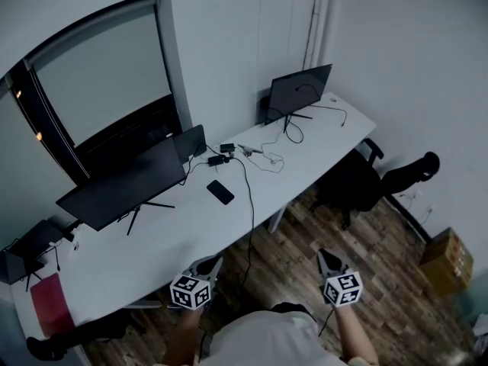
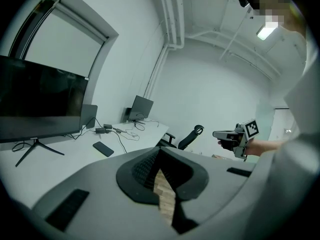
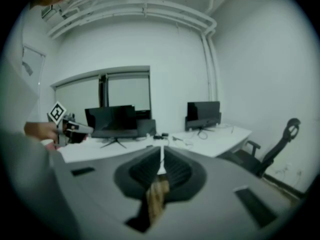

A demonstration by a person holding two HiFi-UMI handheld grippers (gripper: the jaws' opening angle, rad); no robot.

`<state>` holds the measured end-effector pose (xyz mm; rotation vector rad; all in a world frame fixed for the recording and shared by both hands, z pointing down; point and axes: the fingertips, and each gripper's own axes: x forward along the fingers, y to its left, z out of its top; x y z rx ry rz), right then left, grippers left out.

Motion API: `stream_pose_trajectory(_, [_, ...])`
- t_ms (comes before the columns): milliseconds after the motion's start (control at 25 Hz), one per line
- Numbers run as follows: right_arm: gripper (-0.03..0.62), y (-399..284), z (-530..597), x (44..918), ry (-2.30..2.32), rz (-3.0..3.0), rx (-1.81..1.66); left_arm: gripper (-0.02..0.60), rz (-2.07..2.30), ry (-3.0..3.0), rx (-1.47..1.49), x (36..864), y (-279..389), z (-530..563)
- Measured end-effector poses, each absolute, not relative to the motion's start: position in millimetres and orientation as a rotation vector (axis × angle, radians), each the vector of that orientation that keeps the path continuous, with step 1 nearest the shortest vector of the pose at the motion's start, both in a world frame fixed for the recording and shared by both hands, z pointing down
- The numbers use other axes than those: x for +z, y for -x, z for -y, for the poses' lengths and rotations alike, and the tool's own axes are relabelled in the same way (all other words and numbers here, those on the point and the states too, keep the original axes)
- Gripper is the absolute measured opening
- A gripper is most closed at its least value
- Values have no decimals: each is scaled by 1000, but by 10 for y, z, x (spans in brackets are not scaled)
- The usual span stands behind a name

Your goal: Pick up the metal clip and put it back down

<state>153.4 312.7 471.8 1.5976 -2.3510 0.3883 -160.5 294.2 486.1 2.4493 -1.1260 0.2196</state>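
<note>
Both grippers hang over the wooden floor in front of the white desk, close to the person's body. My left gripper is shut with nothing between its jaws, near the desk's front edge. My right gripper is also shut and empty, further right and off the desk. Each shows in the other's view: the right gripper and the left gripper. A small pale item lies among the cables at the desk's far side; I cannot tell whether it is the metal clip.
On the desk stand a large monitor, a laptop, a second monitor, a black phone and a power brick with cables. A black office chair sits right of the desk, a cardboard box beyond.
</note>
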Motion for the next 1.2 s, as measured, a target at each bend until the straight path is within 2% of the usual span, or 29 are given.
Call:
stream_pose_trajectory(480, [37,-1486,-3057,4762,-1587,2334,403,32,1097,-2436,219,4953,1622,-2820])
stream_pose_trajectory(1200, [37,-1873,-1961,5063,-1435,2423,462,32,1147,-2382,246,5038,1030,-2034])
